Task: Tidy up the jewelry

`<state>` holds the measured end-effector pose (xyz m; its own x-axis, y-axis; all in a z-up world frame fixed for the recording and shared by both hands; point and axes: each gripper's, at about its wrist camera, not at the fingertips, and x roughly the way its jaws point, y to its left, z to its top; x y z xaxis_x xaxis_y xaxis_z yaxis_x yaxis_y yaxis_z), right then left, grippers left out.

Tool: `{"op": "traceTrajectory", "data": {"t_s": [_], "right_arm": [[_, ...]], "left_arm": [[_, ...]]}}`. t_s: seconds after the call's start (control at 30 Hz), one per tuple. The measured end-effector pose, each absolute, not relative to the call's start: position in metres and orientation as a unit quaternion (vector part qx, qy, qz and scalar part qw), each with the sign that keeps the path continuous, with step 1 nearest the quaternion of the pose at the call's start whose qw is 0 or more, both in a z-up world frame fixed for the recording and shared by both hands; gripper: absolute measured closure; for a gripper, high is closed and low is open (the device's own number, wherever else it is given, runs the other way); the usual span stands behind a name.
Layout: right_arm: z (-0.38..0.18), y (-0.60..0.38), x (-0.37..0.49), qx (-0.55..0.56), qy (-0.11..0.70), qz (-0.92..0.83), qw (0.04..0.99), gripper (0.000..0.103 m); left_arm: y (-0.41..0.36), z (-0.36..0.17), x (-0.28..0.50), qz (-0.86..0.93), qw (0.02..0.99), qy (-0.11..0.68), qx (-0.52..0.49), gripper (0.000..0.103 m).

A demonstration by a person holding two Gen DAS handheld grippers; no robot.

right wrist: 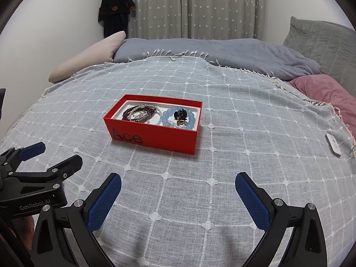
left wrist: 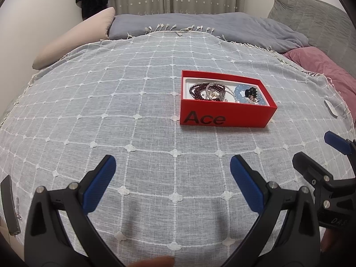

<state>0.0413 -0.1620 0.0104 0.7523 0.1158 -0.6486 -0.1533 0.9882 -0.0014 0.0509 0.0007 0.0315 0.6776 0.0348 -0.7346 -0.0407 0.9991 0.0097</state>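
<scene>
Holding both tools low over the bed, you have each one spread wide with nothing between its blue pads: your left tool (left wrist: 173, 171) and your right tool (right wrist: 178, 188) sit side by side, close together, each showing at the edge of the other's view. Under them lies a grey throw (left wrist: 111, 111) with a white grid and small stitched flowers. Ahead of both tools, well apart from the pads, stands the red box (right wrist: 153, 138), open at the top and marked "Ace" on its near side. Inside it, on a white lining, you can see dark red beads (right wrist: 131, 113) tangled with a clear beaded strand at one end, and a pale blue bracelet (right wrist: 166, 115) at the other, with a small black clip (right wrist: 180, 114) lying on top of that bracelet. Off to your right, near the fringe of the throw, lies a small white device (right wrist: 333, 146). Beyond the throw you have a grey blanket (right wrist: 222, 51), a beige pillow (right wrist: 89, 55), a pink cover (right wrist: 329, 91), and starred curtains (right wrist: 200, 6) at the back.
</scene>
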Motion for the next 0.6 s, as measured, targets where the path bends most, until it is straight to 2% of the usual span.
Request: {"op": "traceTrajectory", "data": {"t_s": [0.6], "right_arm": [[0.0097, -0.1621, 0.0398, -0.025, 0.345, 0.07, 0.936, 0.0]], "left_arm": [[-0.0016, 0.0324, 0.0489, 0.012, 0.918, 0.396, 0.0, 0.001]]}}
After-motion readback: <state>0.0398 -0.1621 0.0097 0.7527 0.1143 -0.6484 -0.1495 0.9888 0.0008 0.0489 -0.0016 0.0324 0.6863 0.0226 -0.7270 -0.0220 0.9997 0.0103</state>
